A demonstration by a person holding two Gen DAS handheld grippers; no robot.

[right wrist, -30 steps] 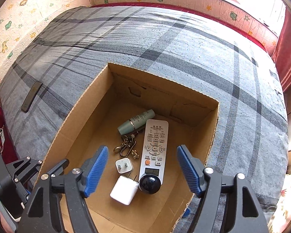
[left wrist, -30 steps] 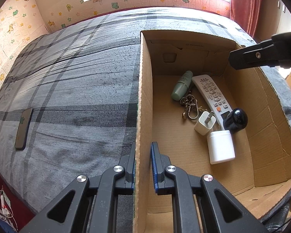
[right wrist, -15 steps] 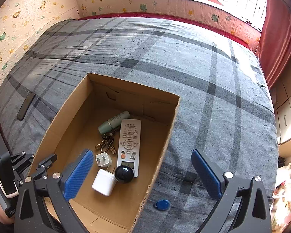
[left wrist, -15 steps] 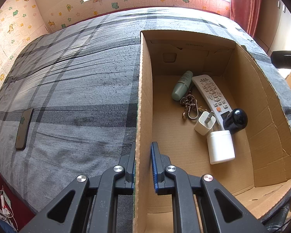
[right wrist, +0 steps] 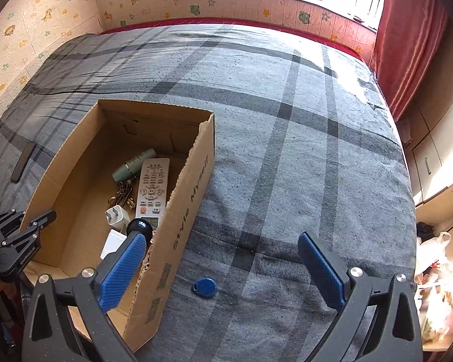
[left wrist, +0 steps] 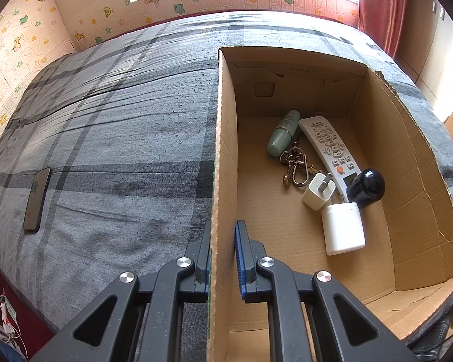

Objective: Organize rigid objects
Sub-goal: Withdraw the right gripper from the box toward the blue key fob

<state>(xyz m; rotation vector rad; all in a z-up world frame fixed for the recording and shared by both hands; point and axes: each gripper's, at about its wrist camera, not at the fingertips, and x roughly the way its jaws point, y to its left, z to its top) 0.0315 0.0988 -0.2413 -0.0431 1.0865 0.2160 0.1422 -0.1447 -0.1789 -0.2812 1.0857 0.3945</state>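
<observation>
With our left gripper (left wrist: 222, 259) clamped on the cardboard box (right wrist: 193, 187) wall and our right gripper (right wrist: 220, 274) wide open and empty, the blue tag (right wrist: 204, 287) beside the box needs picking next, we judge.

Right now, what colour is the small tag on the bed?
Blue; the tag shows best in the right wrist view.

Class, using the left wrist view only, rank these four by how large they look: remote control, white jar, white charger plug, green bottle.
1. remote control, clearly the longest.
2. white jar, though it lies nearer the camera.
3. green bottle, lying farther back, so this place is unsure.
4. white charger plug.
</observation>
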